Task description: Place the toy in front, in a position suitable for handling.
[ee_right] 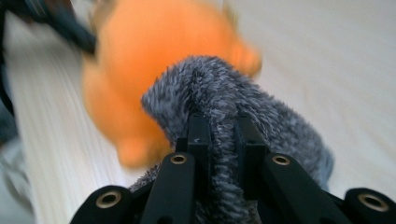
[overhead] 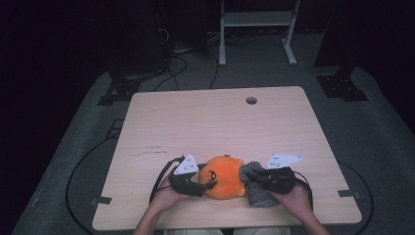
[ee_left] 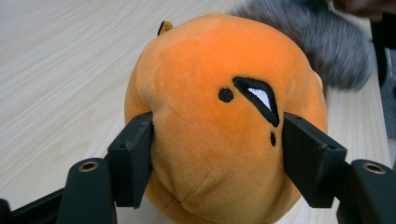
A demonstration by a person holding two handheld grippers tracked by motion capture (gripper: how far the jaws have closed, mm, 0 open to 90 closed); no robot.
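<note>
I have the orange plush toy at the near edge of the table, between my two hands. My left gripper has it by the sides: the fingers press into the plush from left and right, denting it a little, so it is pinched. My right gripper has its fingers nearly together on a fold of the grey fuzzy sock, clamped tight on the fabric. In the high view the sock lies just right of the toy and touches its side, with its upper end raised against the plush.

I judge that I am at the dressing step: toy steadied on one side, sock cuff brought up to it on the other. The sock is the only container here, and I cannot see anything inside it; the toy sits against its outside, not in it. I cannot tell whether the cuff's mouth is open at all, since I grip it as a closed fold.

The next move calls for opening that mouth and drawing it over the round plush while the left fingers keep the toy from rolling. The body looks much wider than the cuff, so I expect a stretch and probably a regrip.
</note>
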